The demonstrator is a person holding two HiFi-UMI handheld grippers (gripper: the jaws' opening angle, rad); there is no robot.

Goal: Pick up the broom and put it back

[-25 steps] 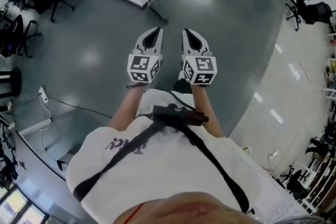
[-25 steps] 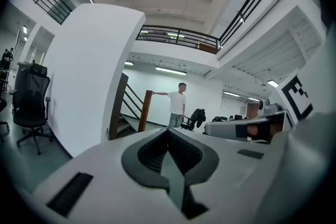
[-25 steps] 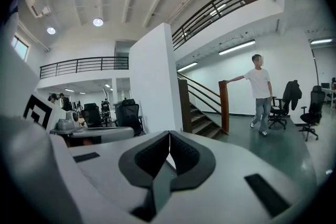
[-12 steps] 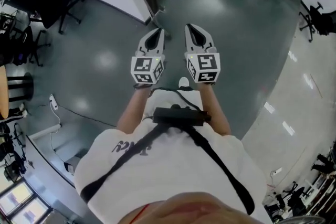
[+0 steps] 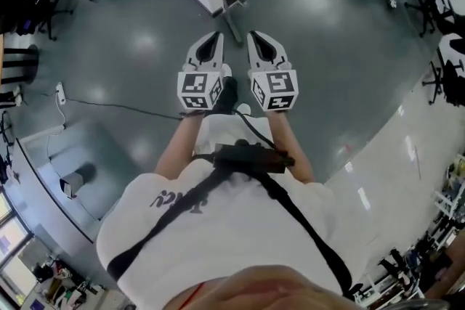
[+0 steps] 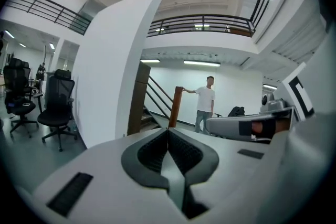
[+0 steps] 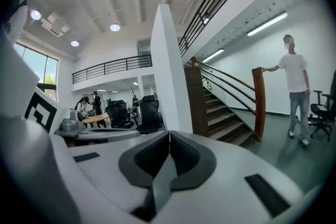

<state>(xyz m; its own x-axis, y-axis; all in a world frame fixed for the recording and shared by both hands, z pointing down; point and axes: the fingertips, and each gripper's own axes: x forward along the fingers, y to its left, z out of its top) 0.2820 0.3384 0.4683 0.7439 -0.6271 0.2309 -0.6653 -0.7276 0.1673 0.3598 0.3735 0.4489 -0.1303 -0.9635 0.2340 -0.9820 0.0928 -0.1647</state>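
No thing that I can name as the broom shows in any view. A thin pale rod point(image 5: 227, 2) stands slanted at the foot of the white wall's corner, just beyond the grippers; I cannot tell what it is. My left gripper point(image 5: 213, 36) and right gripper point(image 5: 256, 35) are held side by side in front of the person's chest, pointing forward and slightly down. The left gripper point(image 6: 168, 129) has its jaws shut with nothing between them. The right gripper point(image 7: 169, 134) is shut and empty too.
A white partition wall point(image 6: 113, 71) stands ahead, with a wooden staircase point(image 7: 223, 113) beside it. A person in a white shirt point(image 6: 205, 102) stands by the stair post. Office chairs point(image 6: 58, 107) are at the left, and a cable point(image 5: 109, 107) runs over the grey floor.
The person has walked forward: the wall corner, the rod and the staircase have come closer to the grippers. Both grippers stayed shut and side by side.
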